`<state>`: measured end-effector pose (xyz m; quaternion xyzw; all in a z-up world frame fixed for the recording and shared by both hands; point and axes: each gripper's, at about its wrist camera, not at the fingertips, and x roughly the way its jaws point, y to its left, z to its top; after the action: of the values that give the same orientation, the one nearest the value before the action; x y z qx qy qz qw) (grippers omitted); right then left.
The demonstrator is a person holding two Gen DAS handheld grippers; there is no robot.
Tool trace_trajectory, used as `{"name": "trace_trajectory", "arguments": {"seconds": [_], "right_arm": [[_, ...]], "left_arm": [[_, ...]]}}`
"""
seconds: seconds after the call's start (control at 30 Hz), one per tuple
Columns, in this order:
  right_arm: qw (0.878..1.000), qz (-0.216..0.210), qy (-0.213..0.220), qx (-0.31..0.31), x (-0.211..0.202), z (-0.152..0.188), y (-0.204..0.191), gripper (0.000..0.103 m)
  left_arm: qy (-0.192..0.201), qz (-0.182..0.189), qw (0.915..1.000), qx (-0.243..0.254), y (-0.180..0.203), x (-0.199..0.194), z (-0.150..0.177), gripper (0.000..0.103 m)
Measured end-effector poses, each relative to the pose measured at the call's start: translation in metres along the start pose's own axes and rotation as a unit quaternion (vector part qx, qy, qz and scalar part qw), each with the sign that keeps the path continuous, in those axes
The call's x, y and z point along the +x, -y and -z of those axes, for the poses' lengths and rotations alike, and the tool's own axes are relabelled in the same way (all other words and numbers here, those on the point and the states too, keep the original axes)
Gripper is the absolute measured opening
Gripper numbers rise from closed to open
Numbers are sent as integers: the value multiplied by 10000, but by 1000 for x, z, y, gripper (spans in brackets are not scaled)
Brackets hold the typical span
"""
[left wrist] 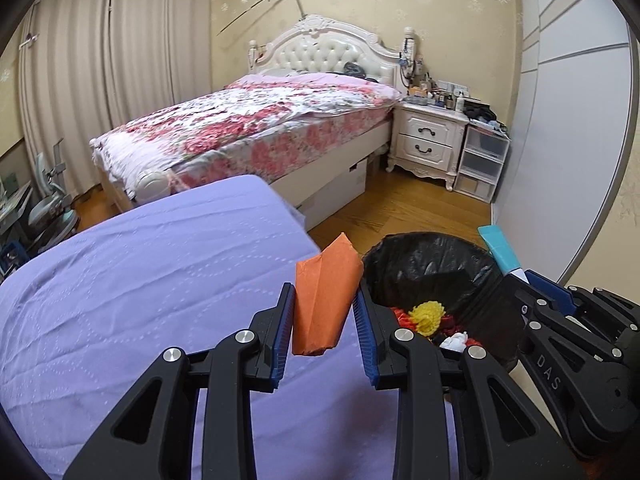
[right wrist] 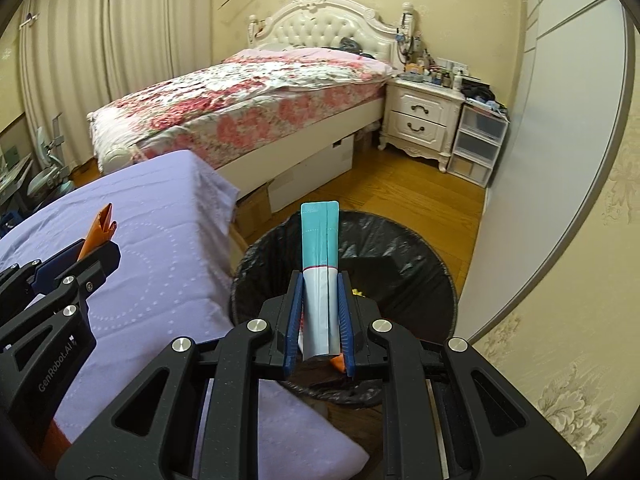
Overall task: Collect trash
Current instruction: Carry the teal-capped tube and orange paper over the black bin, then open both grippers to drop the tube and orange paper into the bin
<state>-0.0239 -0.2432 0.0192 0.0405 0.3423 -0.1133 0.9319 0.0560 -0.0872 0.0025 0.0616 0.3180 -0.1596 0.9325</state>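
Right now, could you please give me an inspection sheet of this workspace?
Surface: purple bedspread, bare where visible.
Job's things: orange folded paper and teal-and-white packet, both gripped; black-lined trash bin on the floor, holding yellow, red and white scraps.
Clutter: crowded nightstand; plastic drawers.
Grippers: left tongs shut on the paper, over the bedspread; right tongs shut on the packet, over the bin.
Cables: nothing seen.
Surroundings: floral bed, curtains, wooden floor.
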Motion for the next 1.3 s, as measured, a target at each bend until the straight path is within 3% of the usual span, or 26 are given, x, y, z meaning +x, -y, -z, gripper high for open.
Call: {"name": "trace_trajectory", "arguments": {"seconds": [0.67,1.3], "right_arm": [[9985,238,-75,492,47,-13,35,17],[9967,364,-305,654,78,-13,50,18]], "left_arm": [[-235,71,9993,267,40,60,-21,31],[-487,19,9982,349,51,92,-24,33]]}}
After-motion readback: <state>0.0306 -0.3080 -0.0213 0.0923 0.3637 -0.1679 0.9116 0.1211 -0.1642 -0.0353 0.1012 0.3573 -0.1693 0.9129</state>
